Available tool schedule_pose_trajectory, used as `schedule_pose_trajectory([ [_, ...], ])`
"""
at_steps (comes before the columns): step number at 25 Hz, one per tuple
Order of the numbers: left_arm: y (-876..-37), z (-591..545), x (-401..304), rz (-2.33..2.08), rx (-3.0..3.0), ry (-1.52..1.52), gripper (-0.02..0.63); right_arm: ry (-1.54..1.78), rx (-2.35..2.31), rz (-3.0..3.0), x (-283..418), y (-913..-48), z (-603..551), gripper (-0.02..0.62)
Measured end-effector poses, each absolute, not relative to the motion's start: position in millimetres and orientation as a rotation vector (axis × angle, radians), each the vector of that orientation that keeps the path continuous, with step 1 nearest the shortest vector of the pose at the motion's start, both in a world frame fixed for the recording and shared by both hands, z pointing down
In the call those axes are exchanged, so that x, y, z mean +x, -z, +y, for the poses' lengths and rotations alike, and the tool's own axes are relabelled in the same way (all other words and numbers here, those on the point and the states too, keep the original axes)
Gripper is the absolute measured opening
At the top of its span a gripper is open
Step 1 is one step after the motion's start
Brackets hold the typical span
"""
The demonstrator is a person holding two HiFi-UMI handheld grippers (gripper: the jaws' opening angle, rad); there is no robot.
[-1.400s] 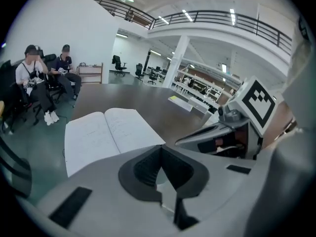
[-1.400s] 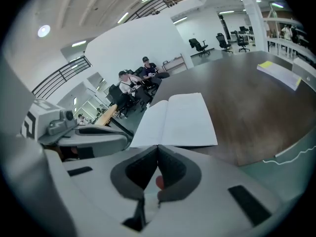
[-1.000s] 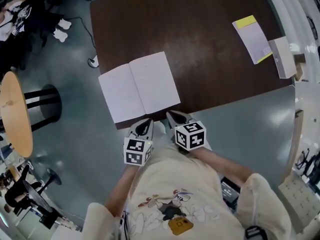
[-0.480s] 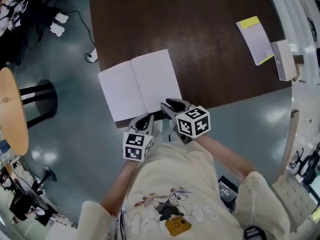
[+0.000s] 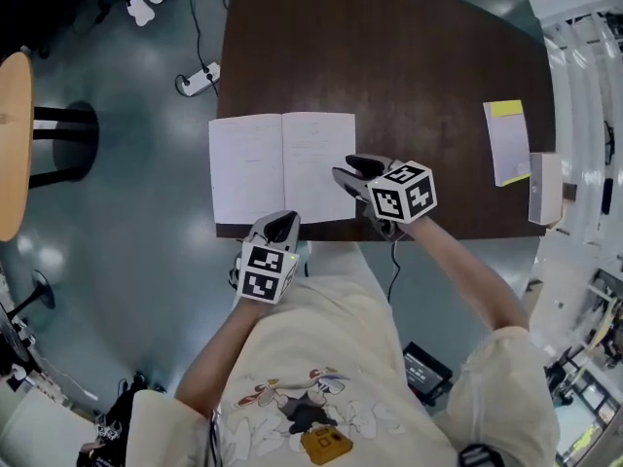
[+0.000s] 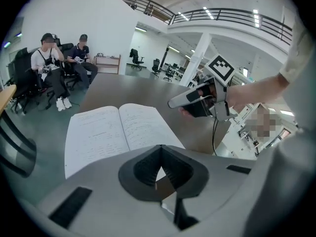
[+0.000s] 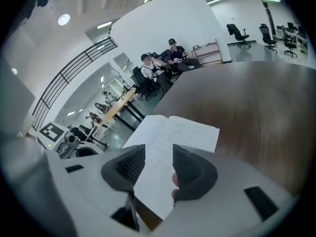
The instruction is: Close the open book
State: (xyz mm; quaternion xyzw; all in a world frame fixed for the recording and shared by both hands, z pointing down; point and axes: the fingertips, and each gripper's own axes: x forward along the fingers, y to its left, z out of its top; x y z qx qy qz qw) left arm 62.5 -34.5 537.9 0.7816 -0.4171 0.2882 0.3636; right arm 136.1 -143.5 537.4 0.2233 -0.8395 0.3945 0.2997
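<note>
The open book point(image 5: 263, 163) lies flat with white handwritten pages near the front edge of the dark brown table point(image 5: 389, 56). My right gripper point(image 5: 348, 169) hovers at the outer edge of the right page. Its jaws are opening, and in the right gripper view point(image 7: 159, 164) the near corner of the book point(image 7: 173, 137) shows between the pads, which do not press on it. My left gripper point(image 5: 280, 225) sits at the table's front edge just below the book, shut with nothing in it. In the left gripper view point(image 6: 159, 164) the book point(image 6: 113, 132) lies ahead and the right gripper point(image 6: 173, 103) is beyond it.
A notepad with a yellow top point(image 5: 508, 142) and a white box point(image 5: 543, 188) lie at the table's right end. A round wooden table point(image 5: 10, 144) and a power strip point(image 5: 198, 78) are on the floor side at the left. People sit far off point(image 6: 49, 68).
My right gripper has moved from the table's front edge up to the right page's outer edge, rolling, and its jaws have opened. The left gripper shifted slightly and stays shut.
</note>
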Motion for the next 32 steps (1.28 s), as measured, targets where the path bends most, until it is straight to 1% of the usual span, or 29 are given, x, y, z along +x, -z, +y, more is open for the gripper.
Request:
schedule_pose_trajectory([
  [4, -541.7, -44.2, 55.5, -1.113, 1.976, -0.773, 0.006, -0.974, 0.496, -2.233, 124.8, -540.4, -164.0, 0.173],
  [15, -539.1, -73.1, 66.0, -1.214, 1.882, -0.665, 0.006, -0.787, 0.166, -2.173, 109.2, -557.7, -200.1, 0.199],
  [21, -542.8, -84.2, 64.4, -1.277, 1.828, -0.633, 0.006, -0.720, -0.127, -2.107, 98.6, -570.4, -214.7, 0.211],
  [32, -556.4, -94.0, 66.1, -1.357, 1.723, -0.564, 0.006, -0.617, -0.572, -1.895, 91.2, -596.8, -241.8, 0.212],
])
